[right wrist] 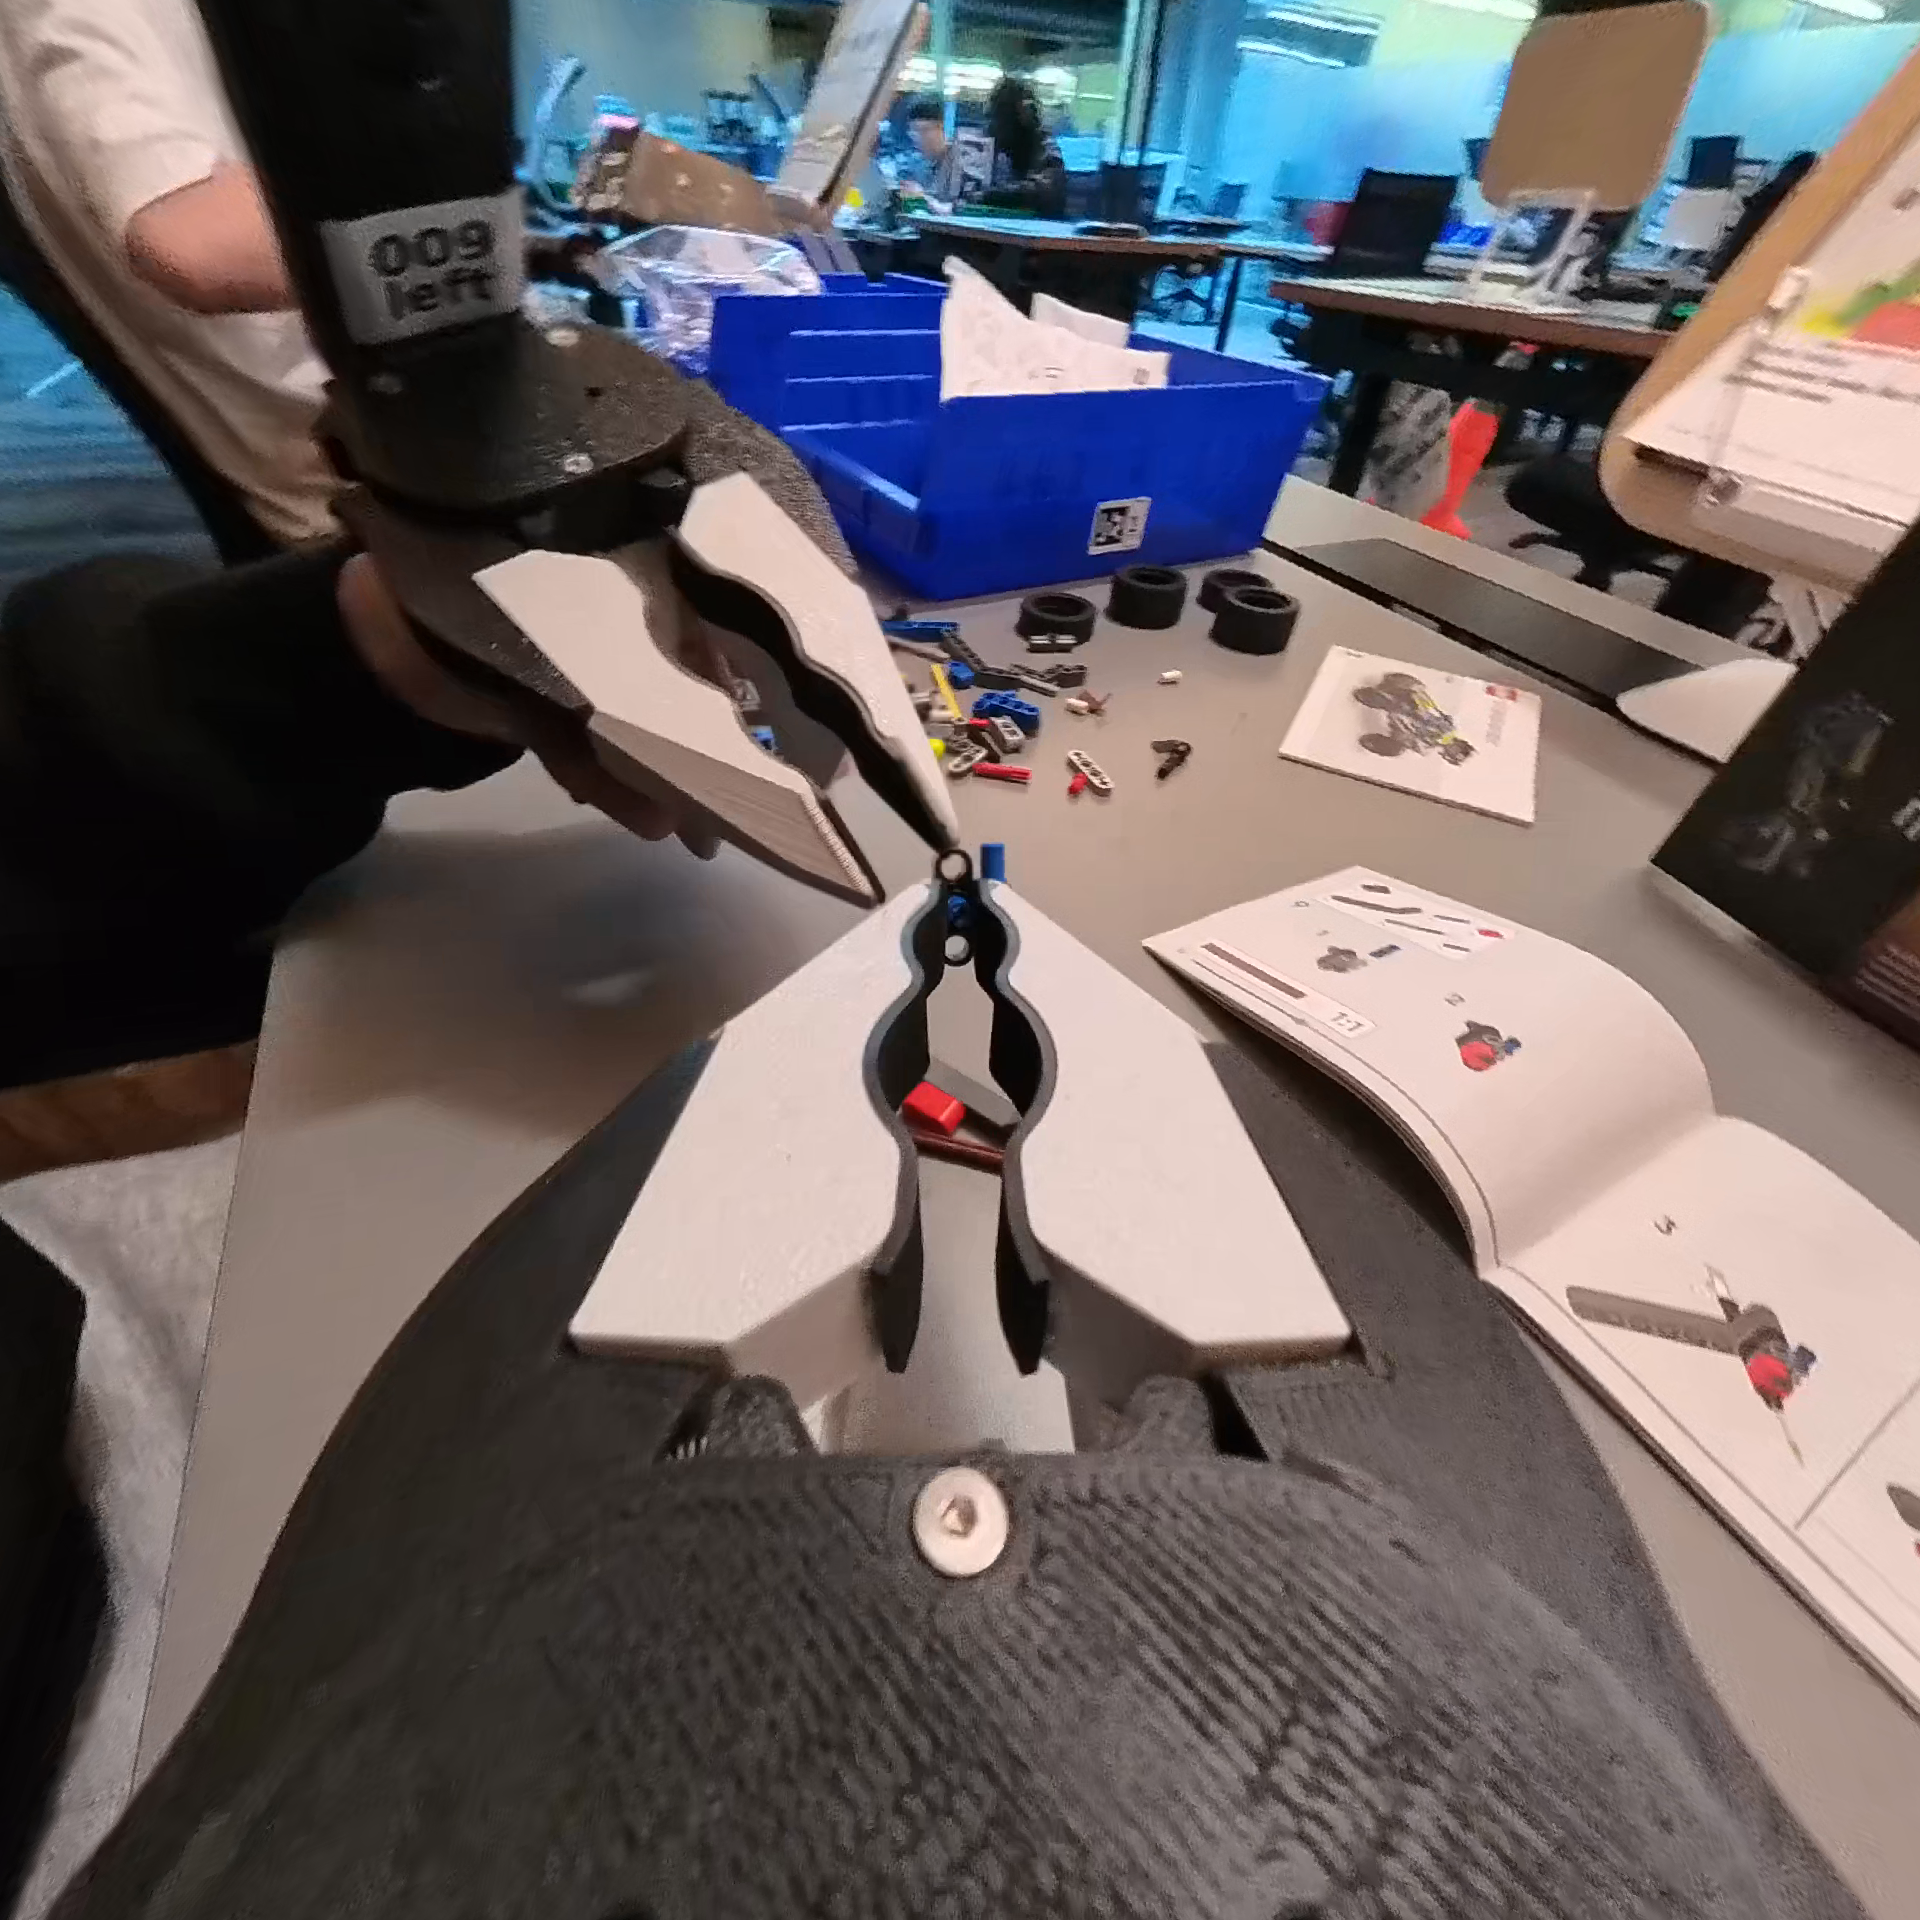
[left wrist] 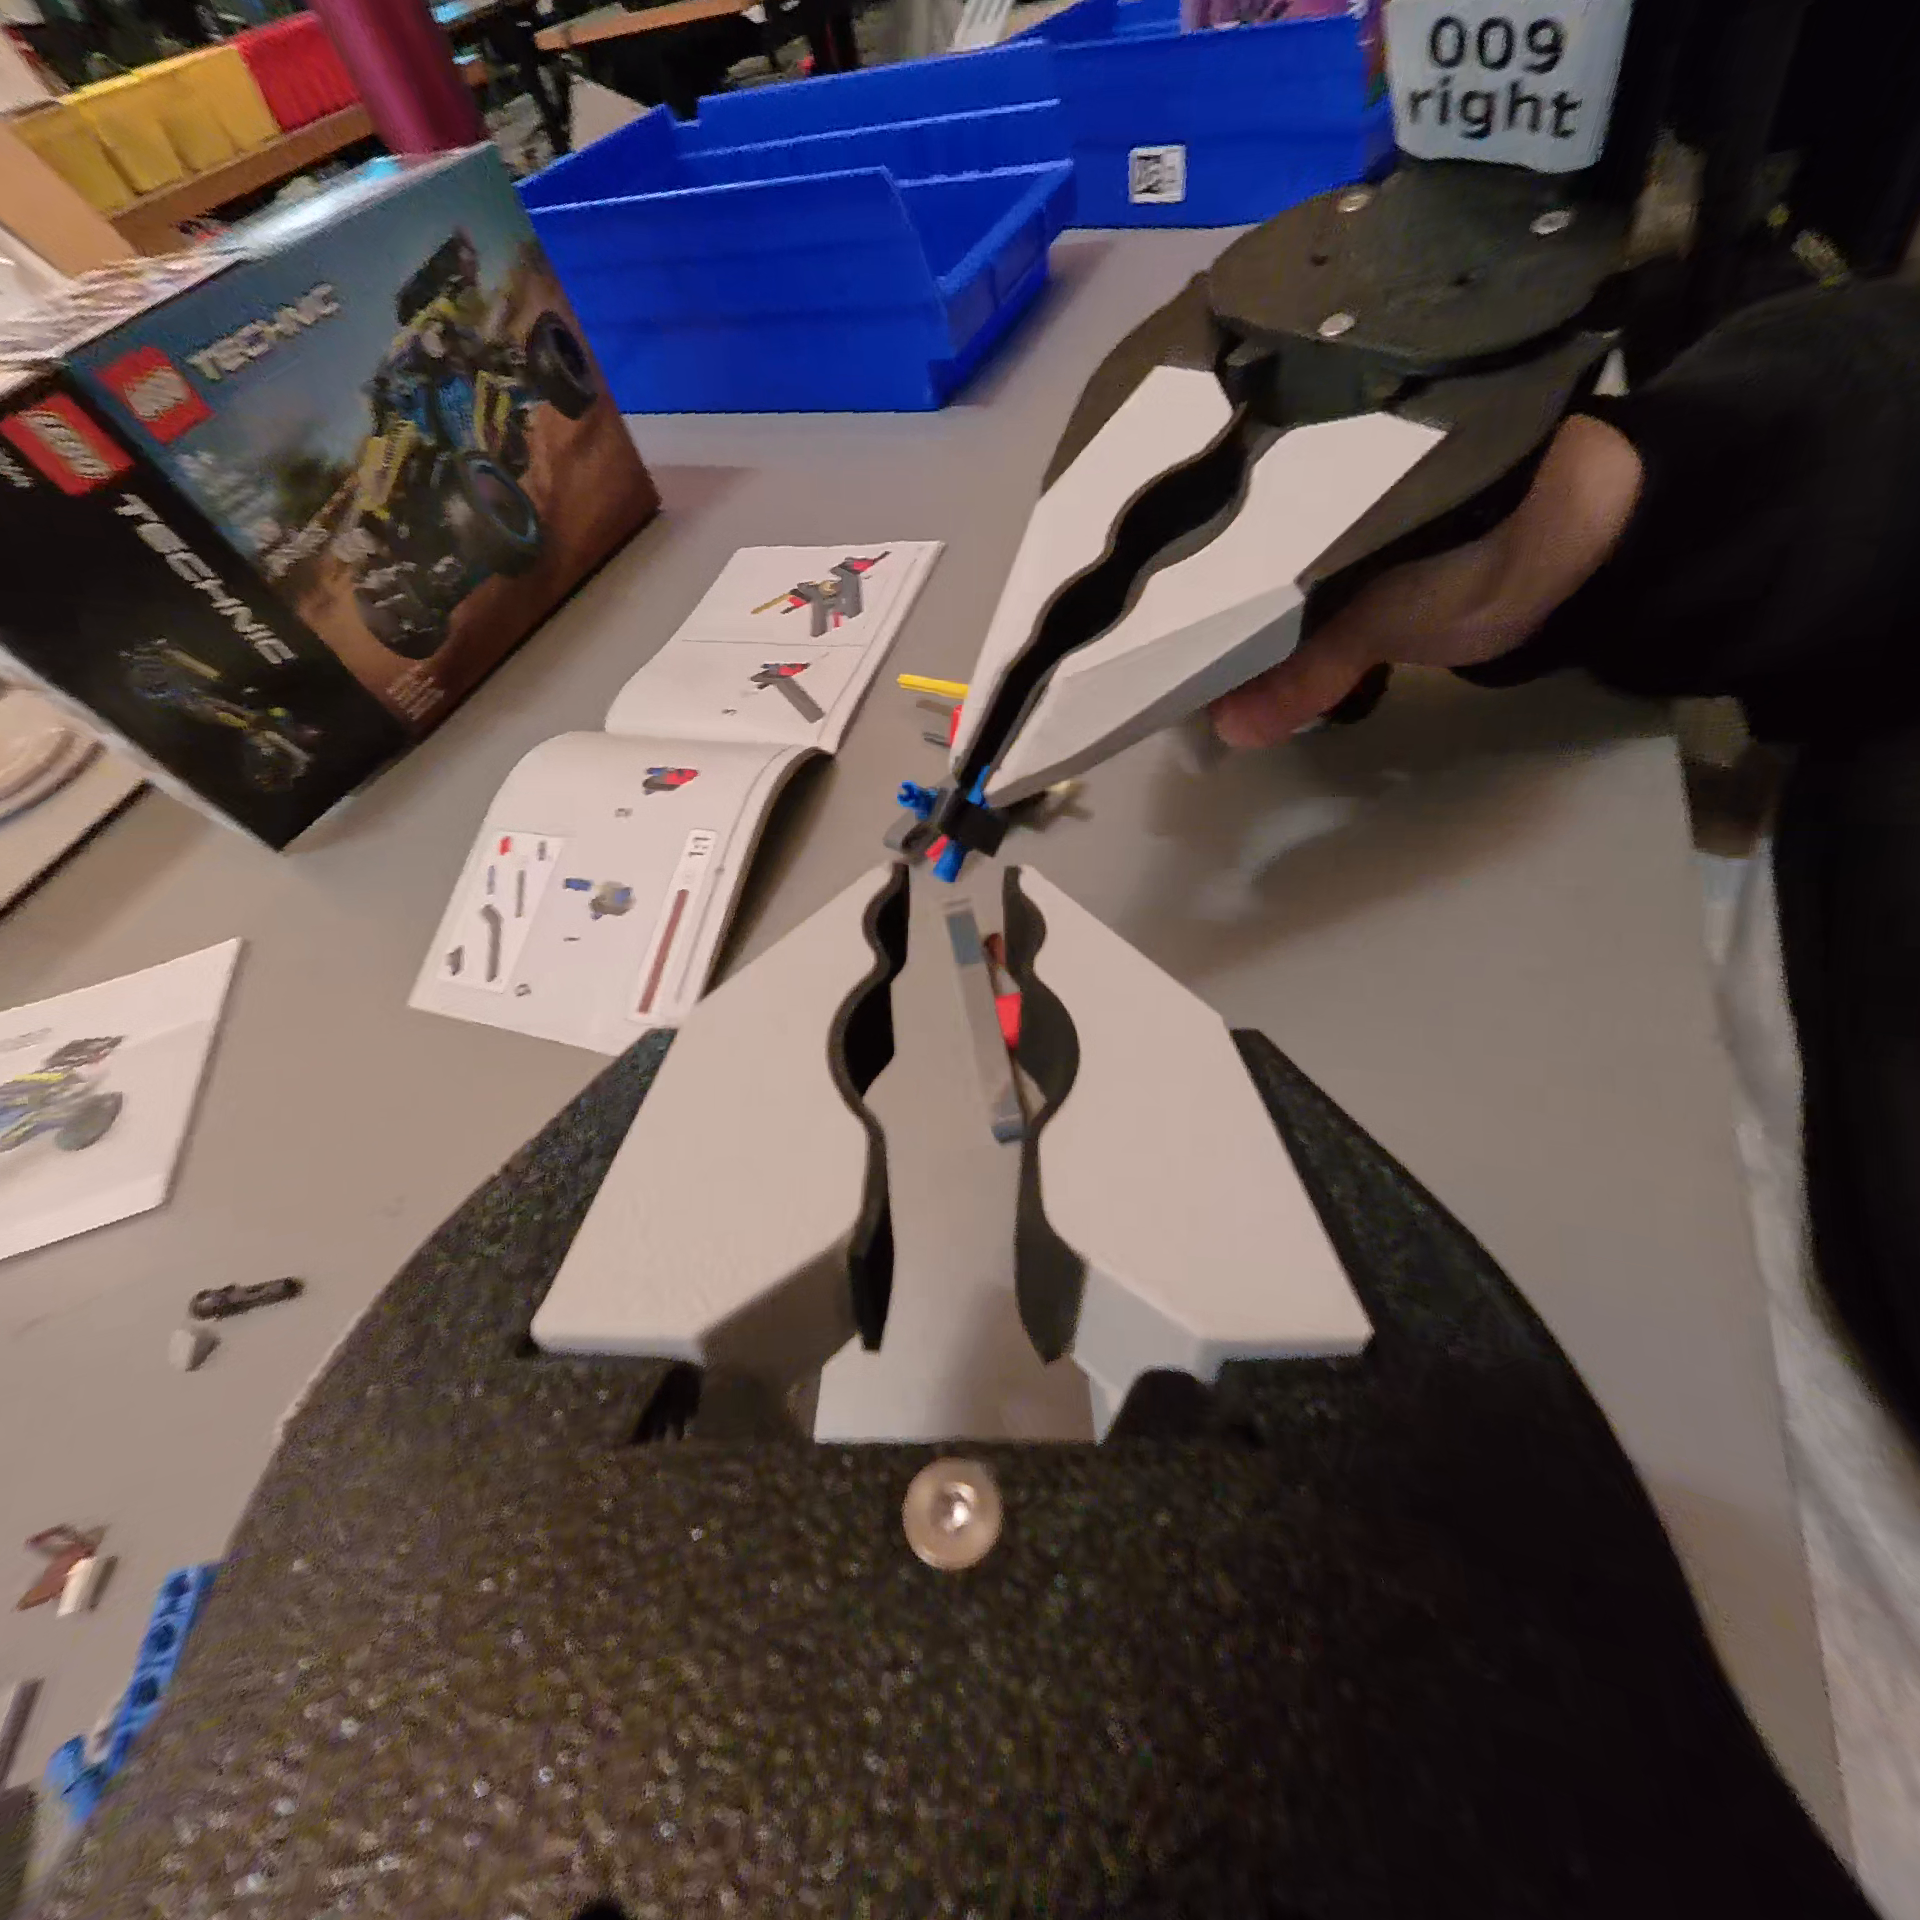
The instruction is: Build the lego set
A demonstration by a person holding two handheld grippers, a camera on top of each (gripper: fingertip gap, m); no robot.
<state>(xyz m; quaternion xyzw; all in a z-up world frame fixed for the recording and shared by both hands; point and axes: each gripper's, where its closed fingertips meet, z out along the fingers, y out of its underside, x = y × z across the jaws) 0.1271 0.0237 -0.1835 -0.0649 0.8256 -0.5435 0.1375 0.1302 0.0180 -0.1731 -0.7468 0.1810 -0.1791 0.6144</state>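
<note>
My right gripper [right wrist: 966, 891] is shut on a small black lego piece with blue pins [right wrist: 961, 916] and holds it above the grey table [right wrist: 468, 987]. In the left wrist view the right gripper [left wrist: 971, 795] comes in from the upper right with that piece [left wrist: 940, 826] at its tips. My left gripper [left wrist: 954, 878] is open and empty, its tips just short of the piece; it also shows in the right wrist view [right wrist: 914, 862]. A grey beam with a red part [left wrist: 982, 1039] lies on the table below both grippers [right wrist: 935, 1107].
An open instruction booklet [left wrist: 665, 831] lies to the left and the set's box [left wrist: 343, 468] stands behind it. Blue bins [right wrist: 1039, 468] stand at the back. Loose parts [right wrist: 997, 717], black tyres [right wrist: 1153, 597] and a leaflet [right wrist: 1413, 727] lie beyond. The grippers are tip to tip, or close to it.
</note>
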